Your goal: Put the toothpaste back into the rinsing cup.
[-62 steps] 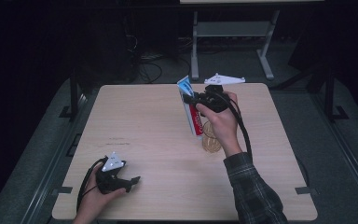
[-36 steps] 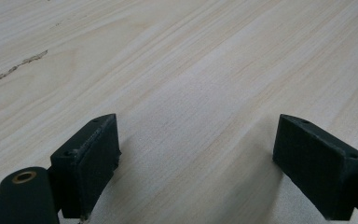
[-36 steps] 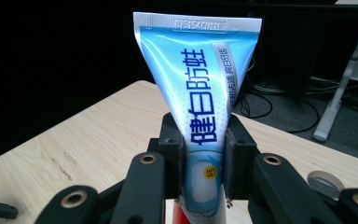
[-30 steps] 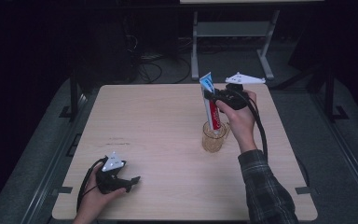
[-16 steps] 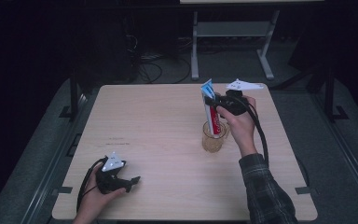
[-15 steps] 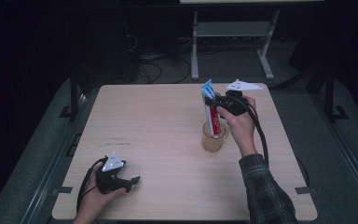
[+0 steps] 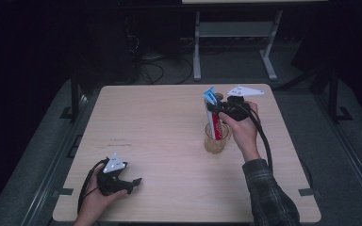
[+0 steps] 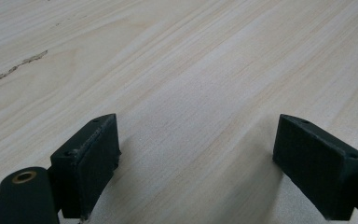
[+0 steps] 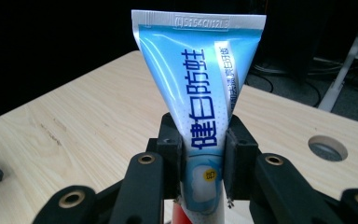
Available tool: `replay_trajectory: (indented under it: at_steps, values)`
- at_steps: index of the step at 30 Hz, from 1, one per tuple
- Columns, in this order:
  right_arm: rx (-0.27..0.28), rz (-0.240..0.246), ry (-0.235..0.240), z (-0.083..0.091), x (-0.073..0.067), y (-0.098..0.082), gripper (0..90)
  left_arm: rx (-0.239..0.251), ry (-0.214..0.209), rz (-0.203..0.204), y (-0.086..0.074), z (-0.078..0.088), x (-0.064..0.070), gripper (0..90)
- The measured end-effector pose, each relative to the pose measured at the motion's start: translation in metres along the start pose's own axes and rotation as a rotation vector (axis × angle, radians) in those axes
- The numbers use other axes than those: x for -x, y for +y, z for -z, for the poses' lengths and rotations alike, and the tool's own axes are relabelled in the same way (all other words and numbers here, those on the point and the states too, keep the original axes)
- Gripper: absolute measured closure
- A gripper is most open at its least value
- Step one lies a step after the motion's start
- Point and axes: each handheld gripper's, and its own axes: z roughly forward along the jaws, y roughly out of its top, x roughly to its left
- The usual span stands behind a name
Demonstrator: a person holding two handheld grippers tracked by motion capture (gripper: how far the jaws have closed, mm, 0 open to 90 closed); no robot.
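Toothpaste tube (image 9: 200, 116), clamped upright between the right gripper (image 7: 222, 110) pads with its lower end in the glass cup (image 7: 216, 141) (left gripper (image 7: 122, 181) rests open and empty on the table (image 7: 160, 127)), looks mid-placement; next, part those jaws and lift clear.

Right gripper (image 7: 220, 112) carried the toothpaste tube (image 7: 213, 117) from a tilted pose near the desk's (image 7: 160, 141) far edge to upright, then lowered it. The tube's lower end now stands inside the glass cup (image 7: 217, 141) toward the right edge.
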Motion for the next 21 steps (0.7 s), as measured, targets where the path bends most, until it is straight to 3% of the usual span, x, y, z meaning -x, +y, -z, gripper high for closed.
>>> replay_trajectory:
  at_steps: [21]
  values:
    - [-0.040, 0.015, -0.001, 0.003, -0.001, -0.017, 71.3, 0.000, 0.000, 0.000, 0.000, 0.000, 0.000, 13.7]
